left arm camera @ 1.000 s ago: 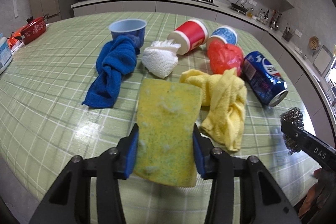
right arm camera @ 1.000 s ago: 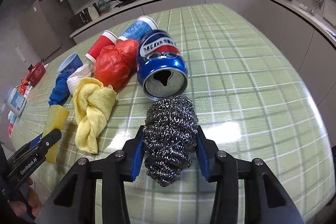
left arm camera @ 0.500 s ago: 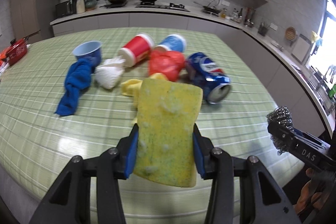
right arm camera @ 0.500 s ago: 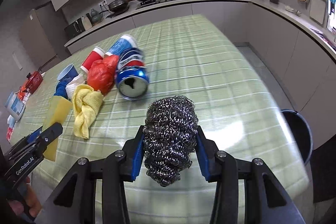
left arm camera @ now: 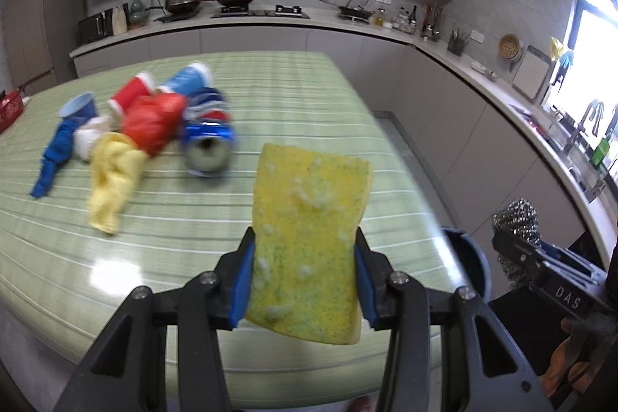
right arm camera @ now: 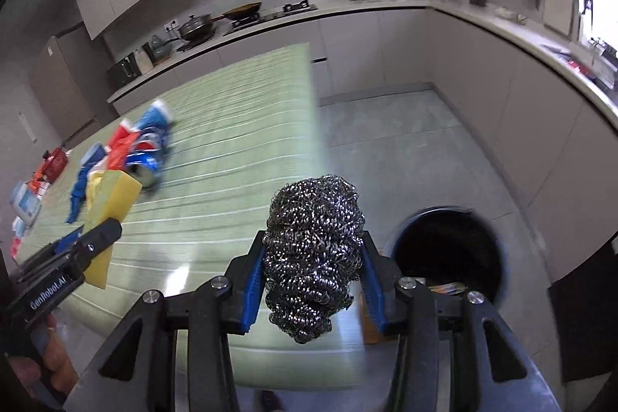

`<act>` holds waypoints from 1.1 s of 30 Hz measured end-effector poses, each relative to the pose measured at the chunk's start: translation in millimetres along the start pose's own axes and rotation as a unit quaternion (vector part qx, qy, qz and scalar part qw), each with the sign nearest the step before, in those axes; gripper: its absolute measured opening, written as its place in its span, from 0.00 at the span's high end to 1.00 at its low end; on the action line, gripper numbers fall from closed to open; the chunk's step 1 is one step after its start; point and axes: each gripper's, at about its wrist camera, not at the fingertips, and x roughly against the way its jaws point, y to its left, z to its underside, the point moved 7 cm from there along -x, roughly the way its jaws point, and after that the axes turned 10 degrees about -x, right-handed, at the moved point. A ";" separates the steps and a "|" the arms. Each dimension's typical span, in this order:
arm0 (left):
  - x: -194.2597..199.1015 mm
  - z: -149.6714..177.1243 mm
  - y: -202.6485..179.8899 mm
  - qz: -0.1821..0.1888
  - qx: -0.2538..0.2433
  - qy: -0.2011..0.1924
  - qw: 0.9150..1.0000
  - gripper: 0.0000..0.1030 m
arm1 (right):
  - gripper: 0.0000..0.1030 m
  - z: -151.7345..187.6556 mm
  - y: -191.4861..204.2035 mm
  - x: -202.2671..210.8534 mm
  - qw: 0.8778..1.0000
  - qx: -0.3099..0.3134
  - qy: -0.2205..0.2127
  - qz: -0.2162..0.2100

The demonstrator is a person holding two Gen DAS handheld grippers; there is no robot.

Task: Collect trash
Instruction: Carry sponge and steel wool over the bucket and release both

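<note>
My left gripper [left arm camera: 305, 277] is shut on a yellow sponge [left arm camera: 309, 242], held above the table's near right corner. My right gripper [right arm camera: 313, 277] is shut on a steel wool ball [right arm camera: 314, 257], held past the table's right edge, just left of a dark round bin [right arm camera: 448, 253] on the floor. The bin's rim [left arm camera: 469, 257] also shows in the left wrist view. On the table lie a blue soda can [left arm camera: 208, 141], a red bag [left arm camera: 154, 122], a yellow cloth [left arm camera: 110, 176], a blue cloth [left arm camera: 54, 157], white paper [left arm camera: 87, 138] and red and blue cups [left arm camera: 131, 91].
The green checked table [left arm camera: 270, 103] ends at the right [right arm camera: 309, 95]; grey floor [right arm camera: 425, 149] lies beyond. Kitchen counters [right arm camera: 502, 26] run along the back and right walls. Red and blue items [right arm camera: 34, 180] sit at the table's far left.
Both grippers have pulled back and swung right, away from the trash pile, still holding the sponge and steel wool. The bin on the floor has come closer in the right wrist view.
</note>
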 end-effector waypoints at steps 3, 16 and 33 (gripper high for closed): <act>-4.2 -5.2 -40.1 0.009 -0.002 -0.002 1.000 0.55 | 0.55 -10.6 -41.7 8.9 1.000 -0.004 -0.003 0.004; -54.4 -1.5 -189.4 0.077 -0.060 0.028 0.995 0.55 | 0.55 -3.2 -196.0 0.6 0.997 -0.069 0.026 0.034; -150.0 48.3 -230.4 0.038 -0.050 0.107 0.992 0.54 | 0.52 0.8 -244.0 -105.2 0.995 -0.049 0.089 -0.006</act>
